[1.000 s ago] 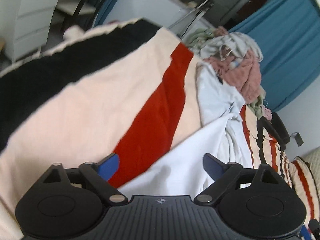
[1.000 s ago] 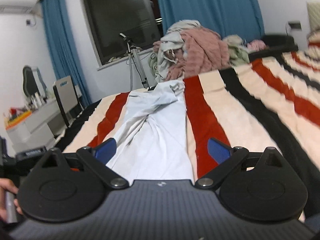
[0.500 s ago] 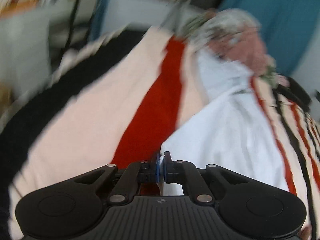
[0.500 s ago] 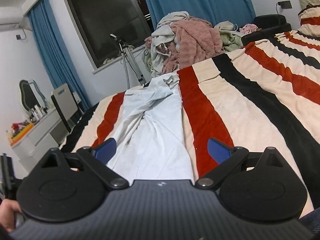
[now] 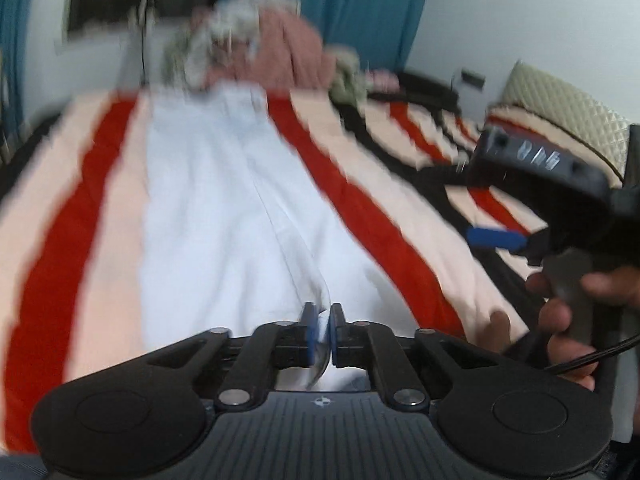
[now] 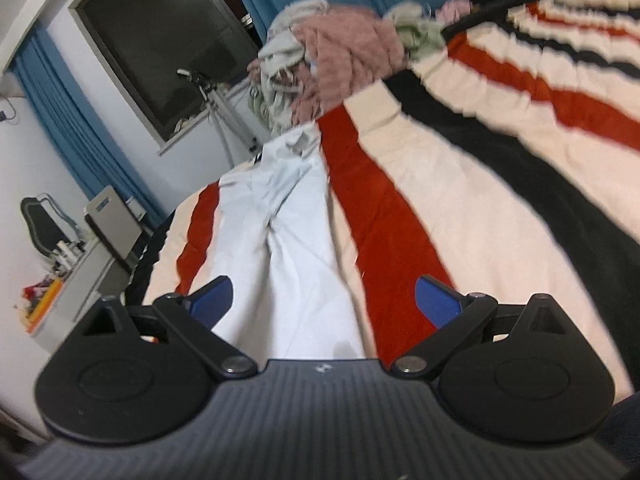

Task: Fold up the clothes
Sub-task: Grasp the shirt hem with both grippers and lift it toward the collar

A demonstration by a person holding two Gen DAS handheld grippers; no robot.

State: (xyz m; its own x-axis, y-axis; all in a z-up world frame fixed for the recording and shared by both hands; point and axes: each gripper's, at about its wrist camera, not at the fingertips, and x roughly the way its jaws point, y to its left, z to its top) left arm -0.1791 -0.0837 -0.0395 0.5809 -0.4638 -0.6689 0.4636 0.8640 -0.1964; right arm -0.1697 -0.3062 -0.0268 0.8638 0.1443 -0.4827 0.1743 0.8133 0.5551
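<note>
Left tongs (image 5: 320, 330) pinching white trousers (image 5: 224, 208) — long, creased — jaws just eased, right tongs (image 6: 324, 300) wide, empty

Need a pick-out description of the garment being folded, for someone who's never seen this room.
Find the bed with the red, black and cream striped blanket. Down its length, from the heap of clothes at the far end toward the cameras, lies the white garment, its near edge pinched in the left tool. It is the only plain white piece lying flat.
</note>
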